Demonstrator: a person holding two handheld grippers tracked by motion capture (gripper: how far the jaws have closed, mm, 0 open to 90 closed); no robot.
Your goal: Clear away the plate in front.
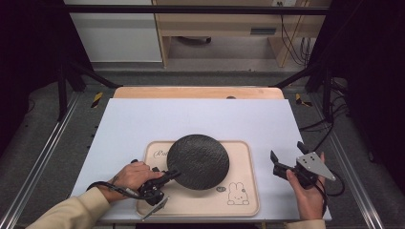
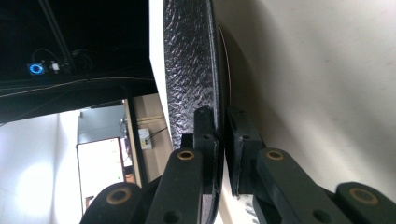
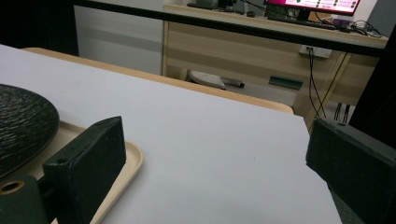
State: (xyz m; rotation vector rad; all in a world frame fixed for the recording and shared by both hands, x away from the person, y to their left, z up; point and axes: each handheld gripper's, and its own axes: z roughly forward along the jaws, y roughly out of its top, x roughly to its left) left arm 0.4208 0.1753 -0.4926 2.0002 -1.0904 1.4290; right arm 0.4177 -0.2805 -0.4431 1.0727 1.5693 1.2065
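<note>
We saw the left tool (image 1: 171, 176) closed on the near-left rim of the black plate (image 1: 198, 161), one jaw above the rim and one below. In the left gripper view its jaws stood almost together, with only the thin edge of the plate (image 2: 189, 70) between them. The plate sat over the beige tray (image 1: 241, 200), which lay on the white surface (image 1: 191, 119) toward its near edge; a rabbit drawing (image 1: 235, 194) marked the tray's near-right corner. Whether the plate rested flat or was tipped up at the gripped side, we could not tell. The right tool (image 1: 286, 160) hovered just right of the tray, held in the right hand (image 1: 308, 193), its jaws spread wide with nothing between them. In the right gripper view those jaws framed bare surface (image 3: 210, 154), with the tray's edge (image 3: 133, 161) and part of the plate (image 3: 23, 121) at the left.
</note>
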